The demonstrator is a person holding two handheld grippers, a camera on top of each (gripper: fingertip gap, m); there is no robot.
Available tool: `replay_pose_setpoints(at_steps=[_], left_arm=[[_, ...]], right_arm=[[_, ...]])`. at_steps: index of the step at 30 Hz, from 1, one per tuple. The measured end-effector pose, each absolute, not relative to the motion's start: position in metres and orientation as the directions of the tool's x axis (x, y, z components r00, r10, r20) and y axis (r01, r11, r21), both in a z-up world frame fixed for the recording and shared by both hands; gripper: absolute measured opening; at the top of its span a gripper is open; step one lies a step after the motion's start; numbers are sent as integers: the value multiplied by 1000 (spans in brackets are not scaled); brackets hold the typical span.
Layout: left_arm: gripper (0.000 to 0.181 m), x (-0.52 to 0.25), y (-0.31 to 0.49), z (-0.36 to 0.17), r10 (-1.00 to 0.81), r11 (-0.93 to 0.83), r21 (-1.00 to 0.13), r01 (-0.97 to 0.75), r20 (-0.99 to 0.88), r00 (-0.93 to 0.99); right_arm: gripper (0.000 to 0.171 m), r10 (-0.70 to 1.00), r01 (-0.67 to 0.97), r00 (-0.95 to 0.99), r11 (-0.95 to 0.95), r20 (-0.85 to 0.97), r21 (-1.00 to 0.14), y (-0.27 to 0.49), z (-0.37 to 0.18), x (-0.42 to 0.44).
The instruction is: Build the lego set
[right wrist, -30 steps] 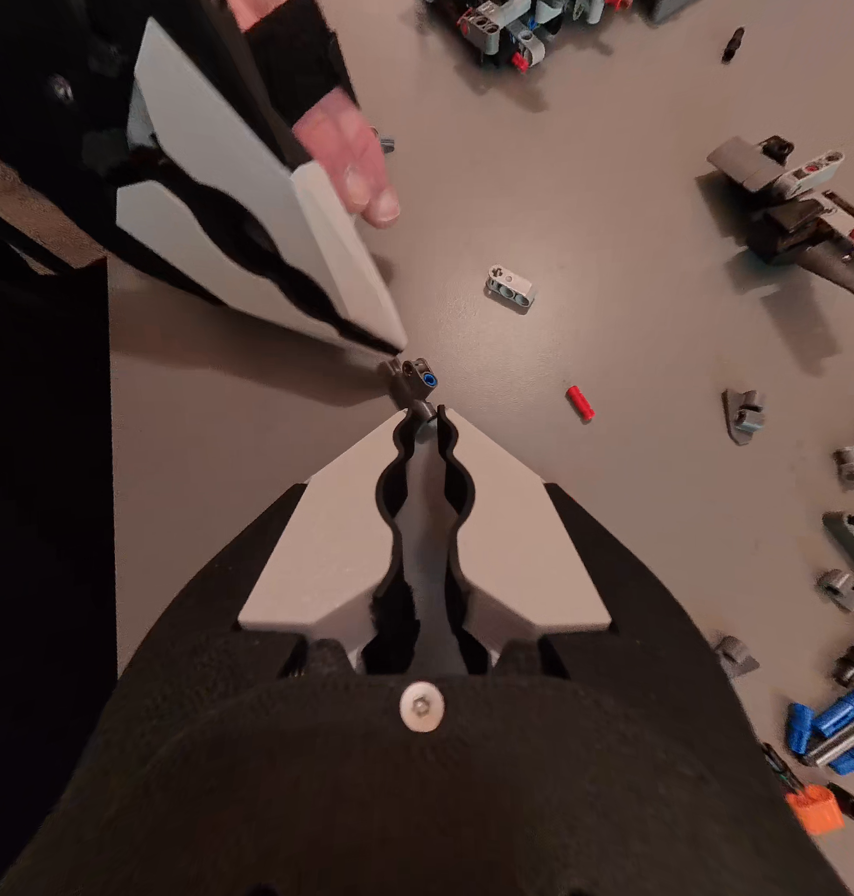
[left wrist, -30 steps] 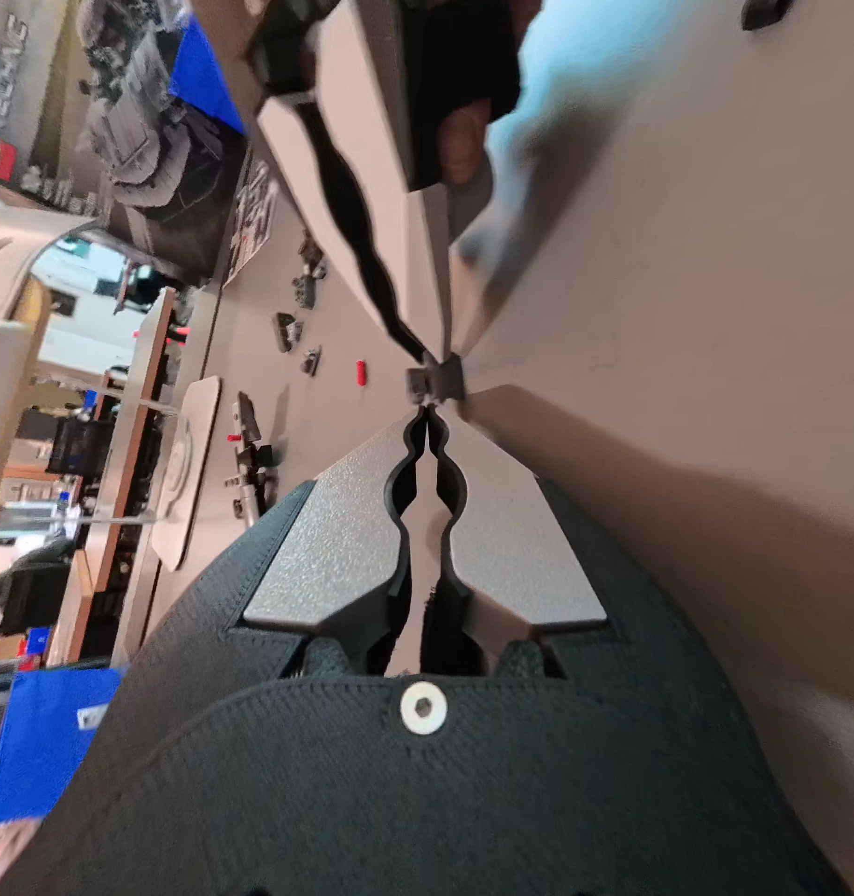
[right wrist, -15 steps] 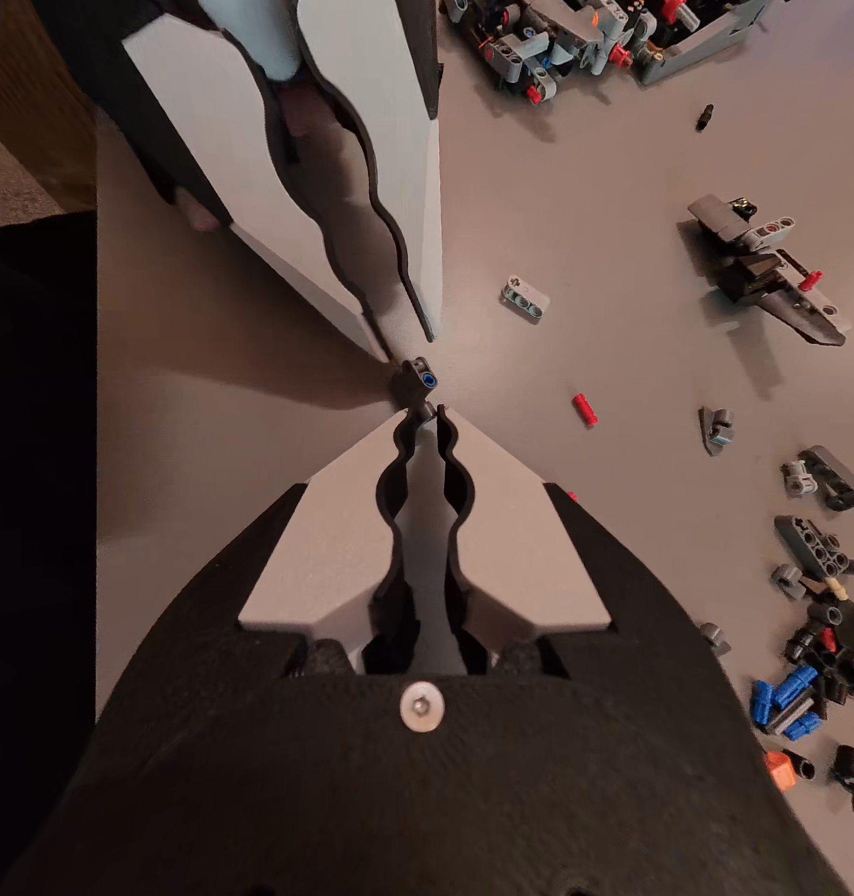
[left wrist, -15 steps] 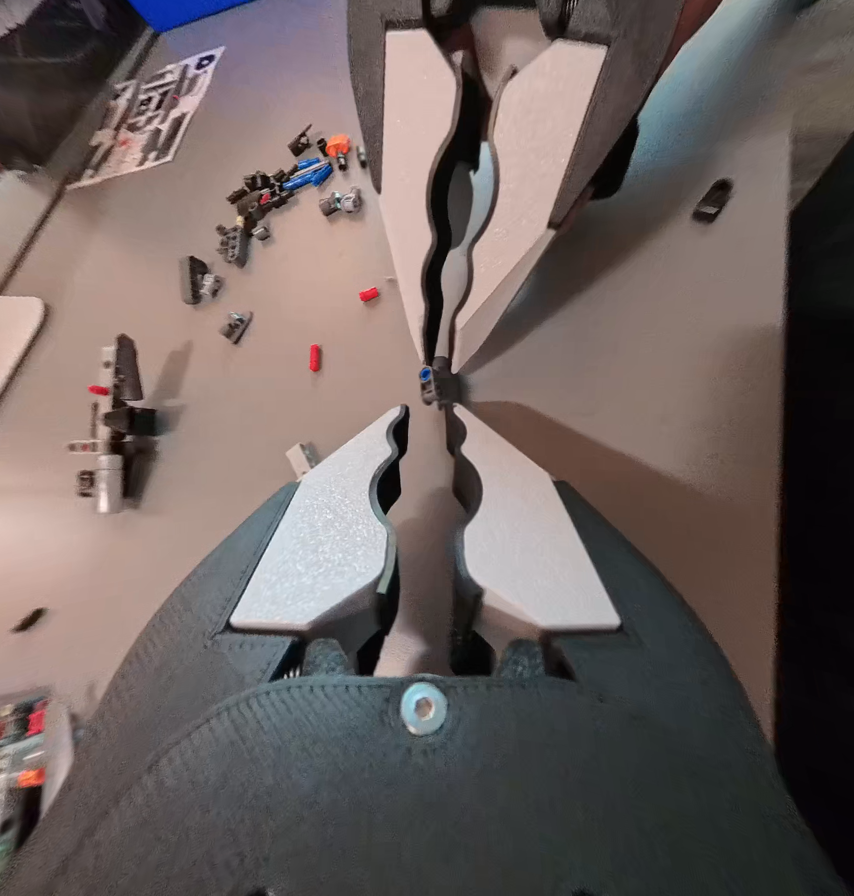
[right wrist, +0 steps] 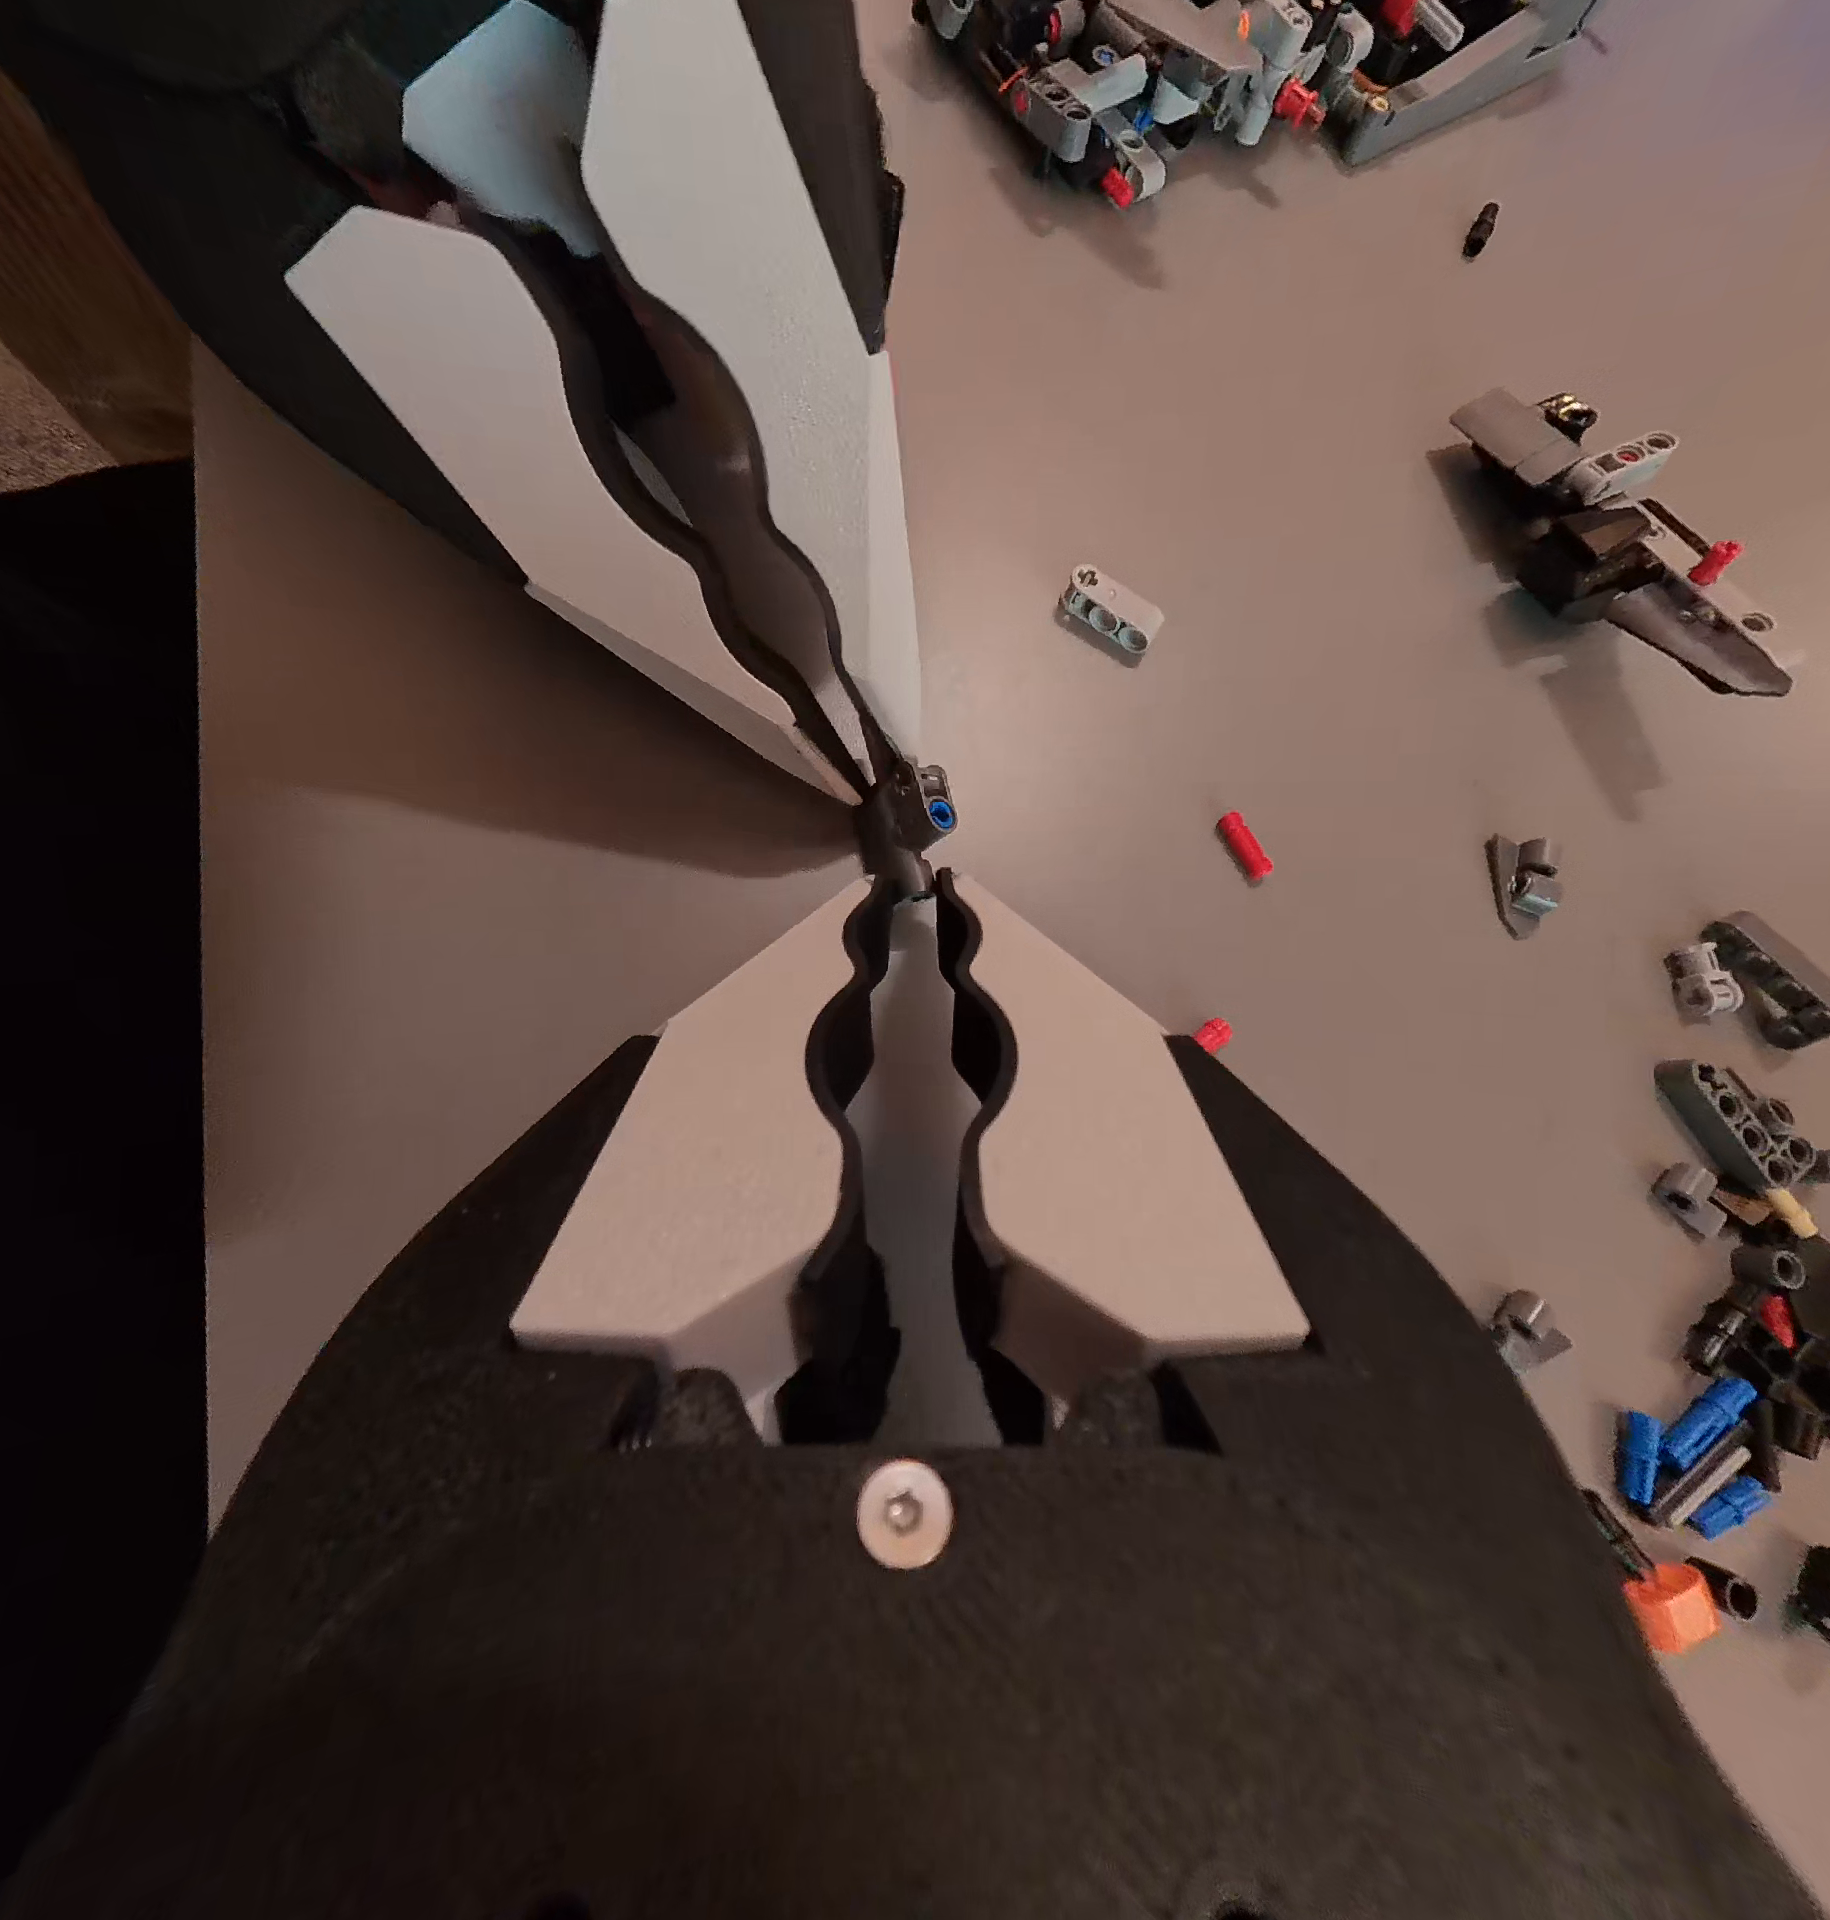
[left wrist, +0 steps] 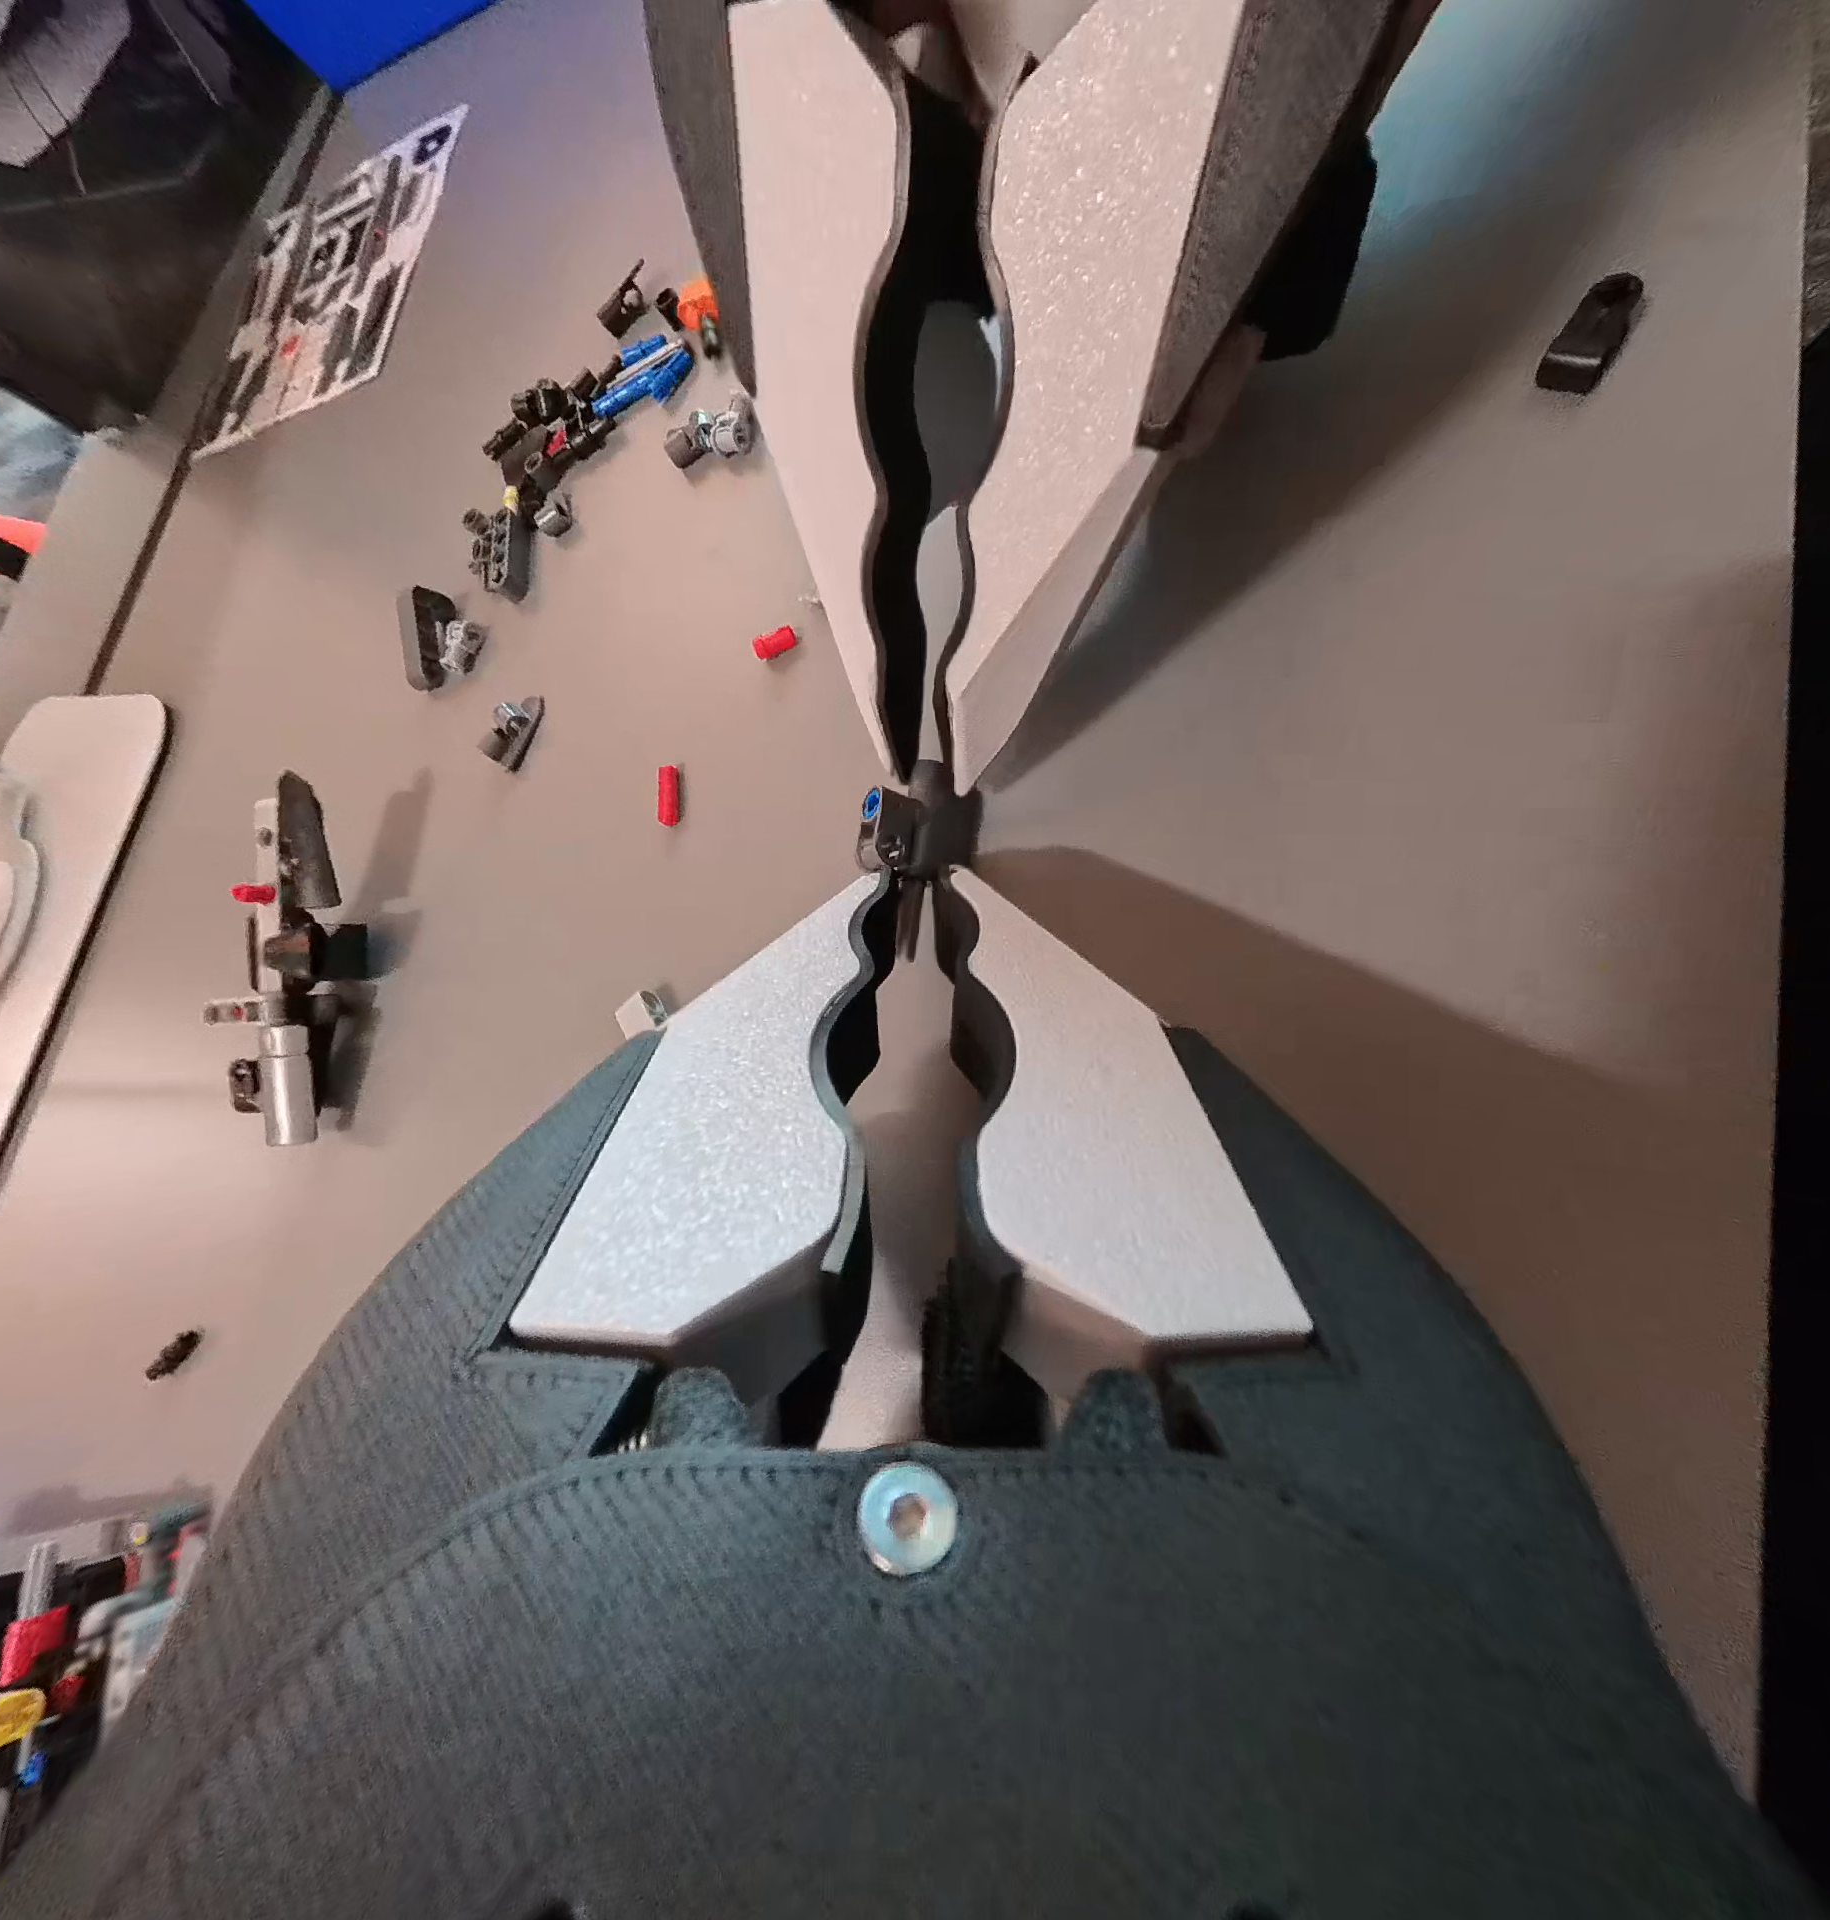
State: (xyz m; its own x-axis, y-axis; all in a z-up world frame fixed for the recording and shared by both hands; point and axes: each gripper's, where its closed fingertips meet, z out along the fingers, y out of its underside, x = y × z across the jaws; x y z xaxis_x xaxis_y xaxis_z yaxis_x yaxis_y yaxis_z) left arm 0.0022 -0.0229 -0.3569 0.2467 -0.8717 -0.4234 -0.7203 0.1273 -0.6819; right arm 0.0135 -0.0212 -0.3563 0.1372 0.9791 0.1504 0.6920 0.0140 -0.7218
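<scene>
Both grippers, left gripper (left wrist: 916, 891) and right gripper (right wrist: 909, 885), pinched the small connector assembly (right wrist: 916, 816) tip-to-tip; steady, aligned pressure would have seated it.

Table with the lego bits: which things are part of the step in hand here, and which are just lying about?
In hand:
- small dark connector piece with a blue pin, pinched from both sides
- left gripper
- right gripper

Lying about:
- two loose red pins
- light grey beam
- black winged subassembly
- large grey build
- pile of blue and black parts
- printed sheet
</scene>
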Motion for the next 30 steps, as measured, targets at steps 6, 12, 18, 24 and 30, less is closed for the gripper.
replay_pose_setpoints(at_steps=[6,12,18,24,30], left_arm=[[1,7,-24,-357,-817,247,-602,-759,-550,170],[0,8,-26,-361,-770,330,-526,-784,-630,98],[0,4,-22,-359,-769,315,-546,-776,-626,129],[0,1,-16,-351,-754,295,-572,-766,-632,181],[0,-11,-11,-356,-801,200,-564,-801,-565,198]], right_arm=[[18,984,635,176,-130,-21,-761,-17,-348,13],[19,981,686,151,-193,-122,-701,-17,-361,8],[9,991,708,123,-119,-44,-696,-16,-360,8],[0,992,685,127,-91,-4,-723,-17,-357,6],[0,992,692,121,-66,25,-719,-19,-357,6]])
